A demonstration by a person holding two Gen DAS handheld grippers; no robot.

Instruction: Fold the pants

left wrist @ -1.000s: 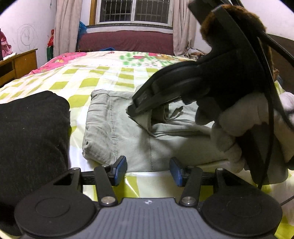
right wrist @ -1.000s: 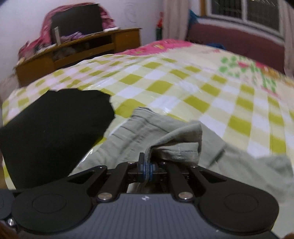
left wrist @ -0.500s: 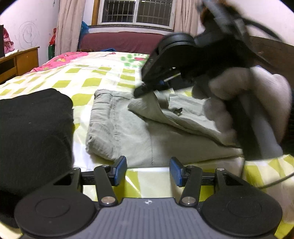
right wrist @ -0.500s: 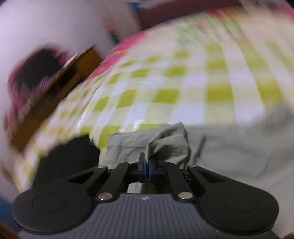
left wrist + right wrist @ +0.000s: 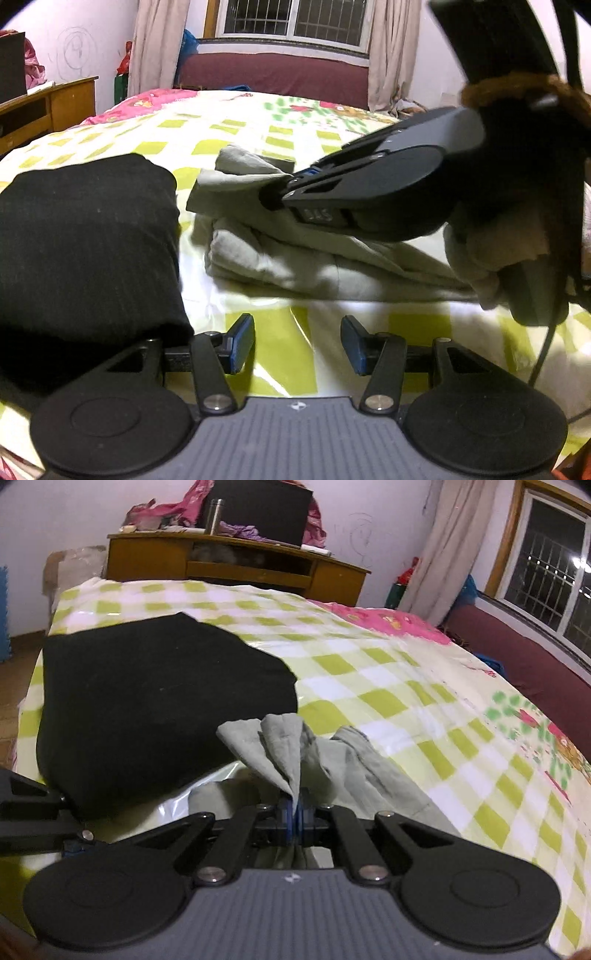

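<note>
While the pants lie part-folded in a low grey-green heap on the bed, just beside a black garment, I keep one bunched edge of them pinched in my right gripper, its blue pads clamped tight on the cloth so the layer lifts clear of the pile; I judge this grip is meant to carry that flap over for the next fold. The fabric looks like soft, matte cotton, stitched along a seam and creased into pointed pleats where it fans out of the closed jaws. My left gripper hangs near the heap's close edge with its fingers about half apart and nothing between them, probably waiting to pin or smooth the lower layers. A gloved hand grips the right tool's handle. The bed cover is glossy, checked in lime and white, and catches glare. The black garment is a thick, dull, squared stack. Beyond stand a wooden desk and a barred window.
</note>
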